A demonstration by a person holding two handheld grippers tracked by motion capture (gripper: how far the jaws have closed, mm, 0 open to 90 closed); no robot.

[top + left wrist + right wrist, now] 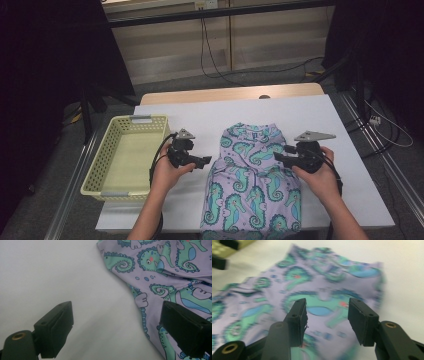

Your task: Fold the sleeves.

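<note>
Seahorse-print garment (254,182) lies flat on the white table cover (200,117), right of the yellow basket (112,187), its near end hanging over the table's front edge. Left gripper (204,161) hovers just beside the garment's left edge, jaws wide apart with nothing between them; in the left gripper view one jaw stands over bare cover and the other over the cloth border (140,305). Right gripper (278,157) hangs above the garment's right side, jaws partly open and gripping nothing, the fabric (319,290) visible through the gap. Risks, as judged: a jaw closing on a single layer near the edge would drag the cloth askew rather than lift it cleanly; uneven pulls from the two sides would wrinkle the piece; the overhanging end could pull the garment off the table once it is loosened. The high view gives the basket's position and the overhang; the gripper views do not, though the right one catches a blurred yellow corner (227,247) of the basket. The gripper views alone settle jaw clearance over the cloth
</note>
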